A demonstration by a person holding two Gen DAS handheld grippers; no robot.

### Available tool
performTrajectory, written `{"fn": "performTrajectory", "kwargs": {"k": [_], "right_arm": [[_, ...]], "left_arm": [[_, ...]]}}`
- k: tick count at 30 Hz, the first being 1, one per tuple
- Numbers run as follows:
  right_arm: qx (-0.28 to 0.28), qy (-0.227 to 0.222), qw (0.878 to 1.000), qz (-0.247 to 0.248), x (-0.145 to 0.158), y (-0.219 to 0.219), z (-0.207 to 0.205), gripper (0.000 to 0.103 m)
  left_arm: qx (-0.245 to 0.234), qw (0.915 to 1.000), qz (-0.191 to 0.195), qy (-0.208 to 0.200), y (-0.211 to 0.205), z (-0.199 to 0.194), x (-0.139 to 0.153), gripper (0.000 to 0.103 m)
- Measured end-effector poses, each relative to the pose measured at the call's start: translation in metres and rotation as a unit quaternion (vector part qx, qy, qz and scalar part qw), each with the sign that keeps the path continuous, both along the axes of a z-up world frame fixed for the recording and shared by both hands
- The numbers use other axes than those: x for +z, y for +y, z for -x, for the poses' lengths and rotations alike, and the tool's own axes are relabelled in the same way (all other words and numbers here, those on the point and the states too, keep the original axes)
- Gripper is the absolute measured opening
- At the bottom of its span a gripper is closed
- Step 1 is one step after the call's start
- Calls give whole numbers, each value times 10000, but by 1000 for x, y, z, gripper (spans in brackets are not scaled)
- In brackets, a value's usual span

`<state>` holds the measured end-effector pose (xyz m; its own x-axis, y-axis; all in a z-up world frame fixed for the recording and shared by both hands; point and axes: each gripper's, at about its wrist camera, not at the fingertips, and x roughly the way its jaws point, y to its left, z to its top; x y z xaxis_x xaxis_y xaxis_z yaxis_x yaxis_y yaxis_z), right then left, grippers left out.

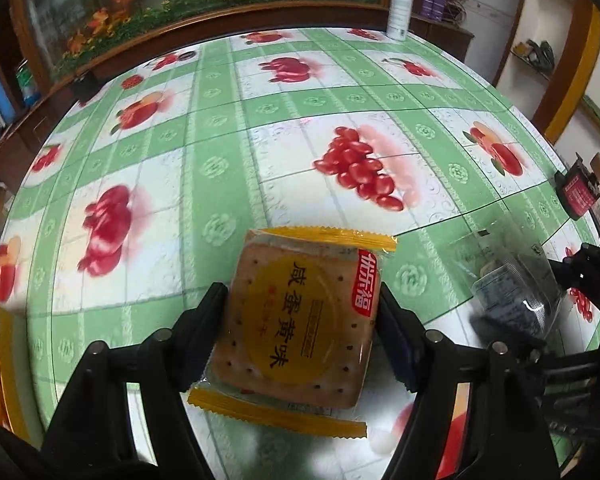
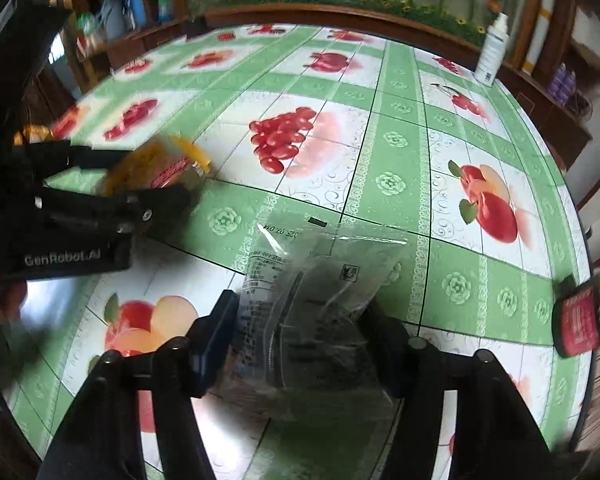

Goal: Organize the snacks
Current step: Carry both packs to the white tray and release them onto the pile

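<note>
Left gripper [image 1: 300, 320]: clamped on a yellow cracker packet [image 1: 300, 320], fingers pressing its two side edges, packet held above the tablecloth [image 1: 220, 152] at lower centre of the left wrist view. In the right wrist view the same gripper and its packet appear blurred at the left edge of the frame.

Right gripper [image 2: 300, 344]: closed on a clear snack bag [image 2: 320, 300] with dark contents, printed label facing the camera, at lower centre of the right wrist view; in the left wrist view the bag shows at the right of the frame, just beside the cracker packet but apart from it.

Red-labelled packet [image 2: 576, 320]: lying at the table's rim, far right of the right wrist view; also seen at the right edge of the left wrist view. Not held.

White bottle [image 1: 399, 8]: upright at the far edge of the table, upper right. Not a snack, as far as can be told.

Orange item, left edge of the left wrist view: too blurred to identify.

Progress, as judged: two snacks are in hand and neither is set down; no tray, box or sorted group is visible, so the destination cannot be told. At least the red-labelled packet remains to be collected. Task appears at an early or middle stage.
</note>
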<state>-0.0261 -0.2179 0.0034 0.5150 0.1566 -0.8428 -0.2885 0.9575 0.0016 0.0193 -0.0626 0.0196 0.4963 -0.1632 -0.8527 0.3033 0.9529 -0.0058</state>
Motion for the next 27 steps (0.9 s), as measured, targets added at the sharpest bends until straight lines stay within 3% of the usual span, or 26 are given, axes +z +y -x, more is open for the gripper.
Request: {"fn": "performTrajectory", "kwargs": {"k": [6, 15, 27], "right_arm": [[87, -316, 9995, -39, 14, 25, 26, 56], [529, -686, 9957, -332, 37, 84, 31, 56], [1307, -965, 9856, -459, 61, 169, 41, 56]], "left_arm": [[341, 9991, 173, -191, 27, 22, 10, 73], [970, 9926, 72, -729, 96, 62, 44, 73], [1650, 9803, -87, -1079, 170, 99, 68, 73]]}}
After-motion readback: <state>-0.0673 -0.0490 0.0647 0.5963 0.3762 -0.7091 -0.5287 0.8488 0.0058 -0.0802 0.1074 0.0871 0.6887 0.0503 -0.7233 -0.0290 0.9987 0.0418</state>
